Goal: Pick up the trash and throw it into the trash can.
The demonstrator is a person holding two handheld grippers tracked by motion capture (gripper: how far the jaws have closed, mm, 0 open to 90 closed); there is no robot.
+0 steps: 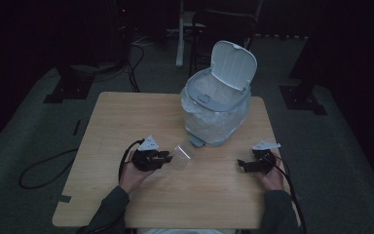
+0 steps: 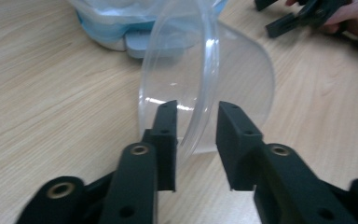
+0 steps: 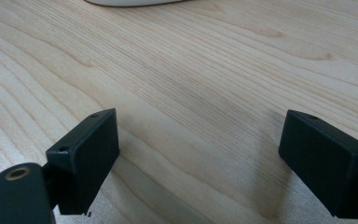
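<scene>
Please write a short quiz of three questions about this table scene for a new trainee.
1. True or false: the lid of the bin stands open.
2. What is between the jaws of the left gripper? A) clear plastic cup B) spoon C) sponge
3. What lies under the right gripper?

Key: 1 true. 2 A, its rim sits between the jaws. 3 Bare wood of the table; the jaws stand wide apart with nothing between them.
</scene>
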